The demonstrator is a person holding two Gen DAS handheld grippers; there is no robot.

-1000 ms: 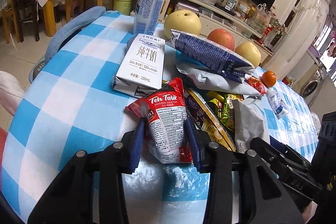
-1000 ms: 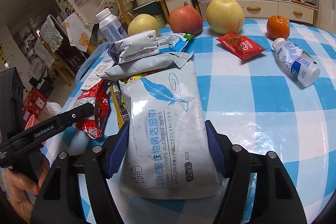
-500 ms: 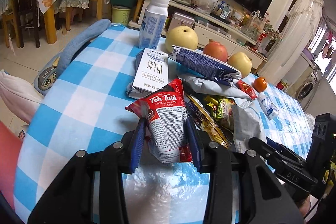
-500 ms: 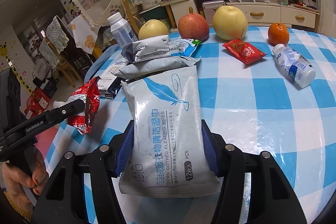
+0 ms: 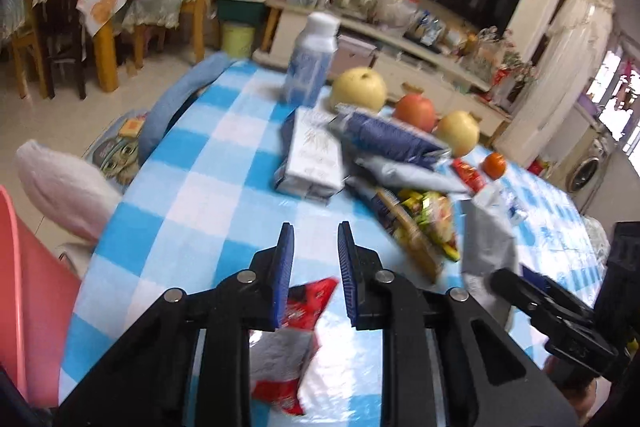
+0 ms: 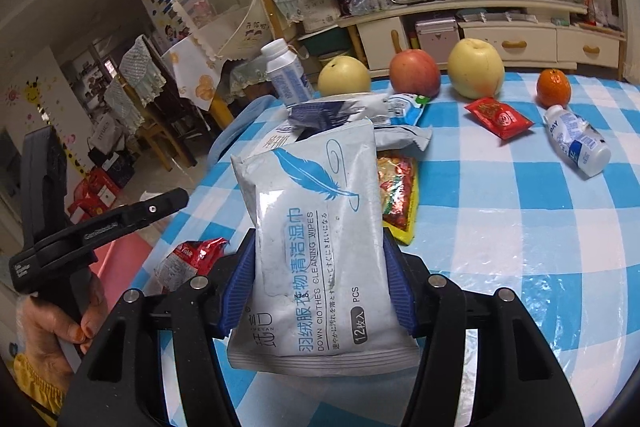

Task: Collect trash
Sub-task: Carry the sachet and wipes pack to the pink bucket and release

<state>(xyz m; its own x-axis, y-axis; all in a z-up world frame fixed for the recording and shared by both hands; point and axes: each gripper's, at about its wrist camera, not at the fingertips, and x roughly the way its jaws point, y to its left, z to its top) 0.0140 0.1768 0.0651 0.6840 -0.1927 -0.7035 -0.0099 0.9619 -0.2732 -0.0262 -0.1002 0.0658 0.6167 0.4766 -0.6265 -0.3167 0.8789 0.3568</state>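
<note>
My right gripper was clenched on the sides of the wipes pack, which stood clear of the table, presumably for carrying off as trash. The left gripper was closing with bare cloth showing between its pads. The red sachet sat loose below them at 6 o'clock, so I judged that grip lost. The table's rim curved past at 9 o'clock, with a pink container just beyond it and open cloth ahead, while the remaining wrappers crowded 1 o'clock.
</note>
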